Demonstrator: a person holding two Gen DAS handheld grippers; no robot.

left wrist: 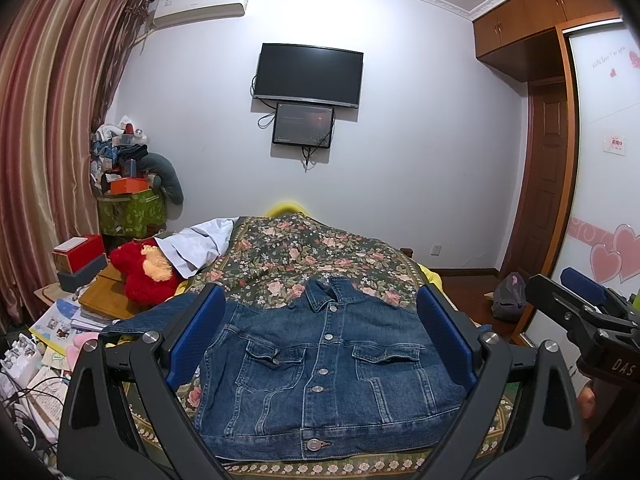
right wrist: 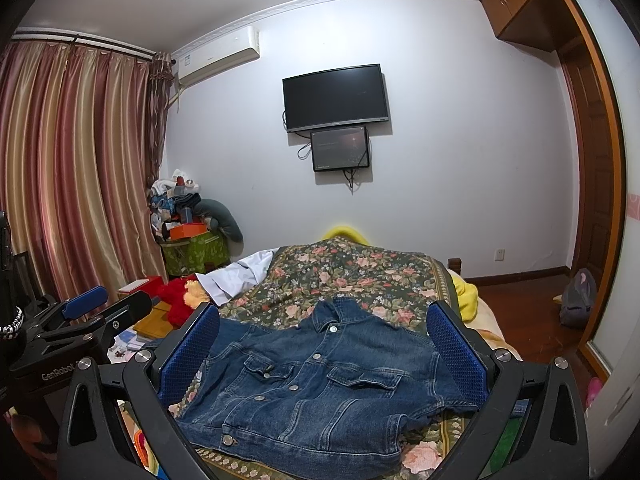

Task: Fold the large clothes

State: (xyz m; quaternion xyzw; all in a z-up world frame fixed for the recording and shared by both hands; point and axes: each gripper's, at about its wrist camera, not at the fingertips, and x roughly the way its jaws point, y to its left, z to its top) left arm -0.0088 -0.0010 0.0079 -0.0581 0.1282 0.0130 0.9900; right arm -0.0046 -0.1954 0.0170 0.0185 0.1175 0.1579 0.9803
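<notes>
Denim jacket (left wrist: 328, 368) lies buttoned, front up, at the near edge of a floral bedspread (left wrist: 304, 248).
Left gripper (left wrist: 320, 332) and right gripper (right wrist: 324, 344) hover, apparently above it, fingers spread wide, holding nothing.

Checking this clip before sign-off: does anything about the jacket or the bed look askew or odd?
The denim jacket lies buttoned, front up, on the floral bedspread. Its sleeve toward the cluttered side trails off past the bed edge. Both grippers, left and right, are open and hold nothing.
</notes>
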